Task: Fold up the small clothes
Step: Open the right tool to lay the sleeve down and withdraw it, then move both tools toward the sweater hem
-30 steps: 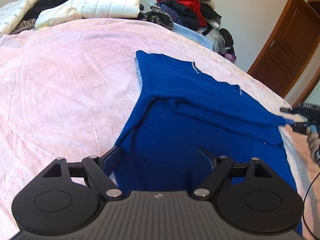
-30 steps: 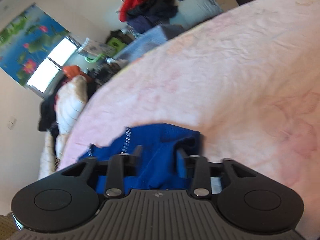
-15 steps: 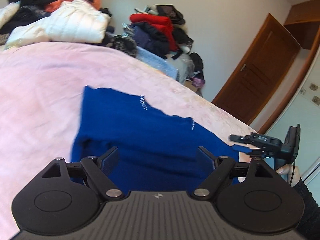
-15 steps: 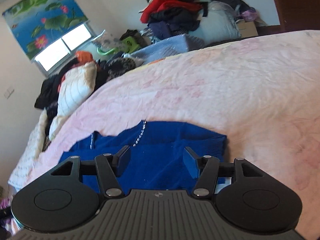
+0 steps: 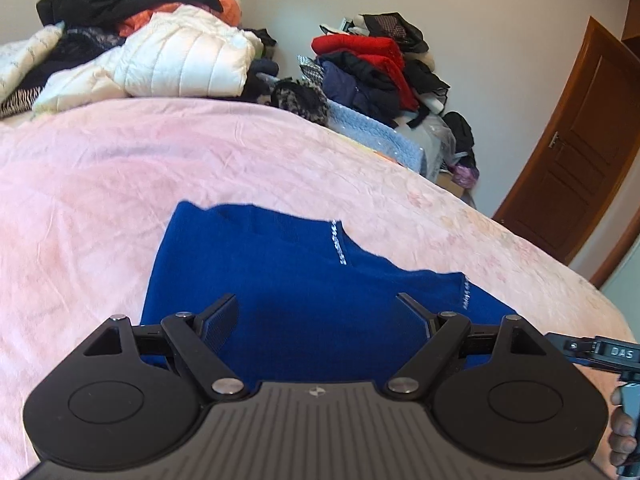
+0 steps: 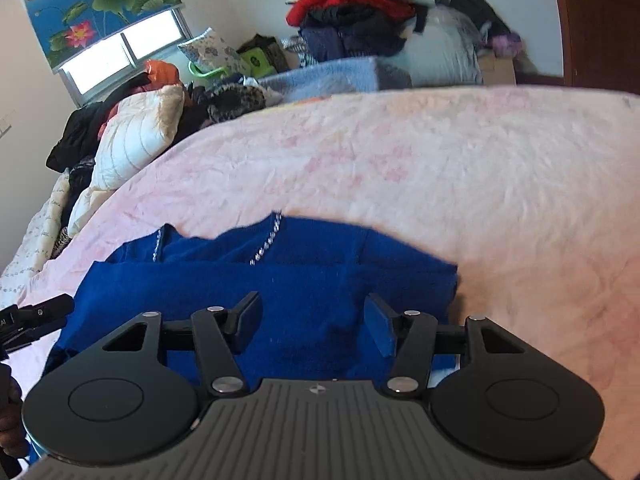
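One fold at least laid into the blue sweater (image 5: 304,280), by the left wrist view: lies flat near the bed (image 5: 120,184) front edge, beaded trim up top, likely further folds left; left gripper (image 5: 320,316) hovering just above it, jaws wide apart, clamping nothing. From the right wrist view, same sweater (image 6: 280,292) doubled over with a layered edge toward the bed's right side, right gripper (image 6: 312,320) likewise spread open and empty.
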`<state>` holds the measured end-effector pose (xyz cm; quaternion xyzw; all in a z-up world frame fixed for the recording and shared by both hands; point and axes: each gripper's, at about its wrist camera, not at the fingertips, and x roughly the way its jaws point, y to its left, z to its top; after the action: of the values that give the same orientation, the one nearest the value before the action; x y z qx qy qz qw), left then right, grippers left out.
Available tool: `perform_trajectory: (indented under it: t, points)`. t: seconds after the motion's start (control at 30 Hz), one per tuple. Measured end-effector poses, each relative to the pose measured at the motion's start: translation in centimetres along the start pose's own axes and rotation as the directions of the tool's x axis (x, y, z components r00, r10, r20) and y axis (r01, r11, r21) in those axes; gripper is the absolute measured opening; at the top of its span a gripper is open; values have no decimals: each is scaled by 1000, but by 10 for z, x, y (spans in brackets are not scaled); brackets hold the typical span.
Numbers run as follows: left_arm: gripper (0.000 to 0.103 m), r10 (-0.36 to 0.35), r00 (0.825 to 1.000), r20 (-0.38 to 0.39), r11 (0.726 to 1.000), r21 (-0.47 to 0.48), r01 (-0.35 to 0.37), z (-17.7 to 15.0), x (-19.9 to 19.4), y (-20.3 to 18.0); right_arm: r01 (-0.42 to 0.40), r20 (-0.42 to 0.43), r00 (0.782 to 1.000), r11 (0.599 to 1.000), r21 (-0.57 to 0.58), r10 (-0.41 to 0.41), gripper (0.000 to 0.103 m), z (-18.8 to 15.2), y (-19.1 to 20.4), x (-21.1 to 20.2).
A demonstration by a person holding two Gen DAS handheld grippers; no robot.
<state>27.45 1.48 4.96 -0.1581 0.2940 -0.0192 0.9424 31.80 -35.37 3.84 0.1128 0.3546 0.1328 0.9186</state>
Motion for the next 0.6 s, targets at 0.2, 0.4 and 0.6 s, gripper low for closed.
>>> perform_trajectory:
  t: [0.2, 0.4, 0.6]
  points:
    - [84, 119, 992, -42, 985, 131, -113, -12, 45, -10, 140, -38, 989, 983, -120, -145, 68, -7, 19, 41]
    - [87, 154, 988, -22, 957, 254, -144, -24, 51, -15, 141, -28, 988, 970, -196, -149, 87, -17, 30, 50]
    - [90, 138, 990, -36, 953, 276, -123, -23, 54, -11, 122, -26, 991, 972, -200, -130, 91, -18, 30, 50]
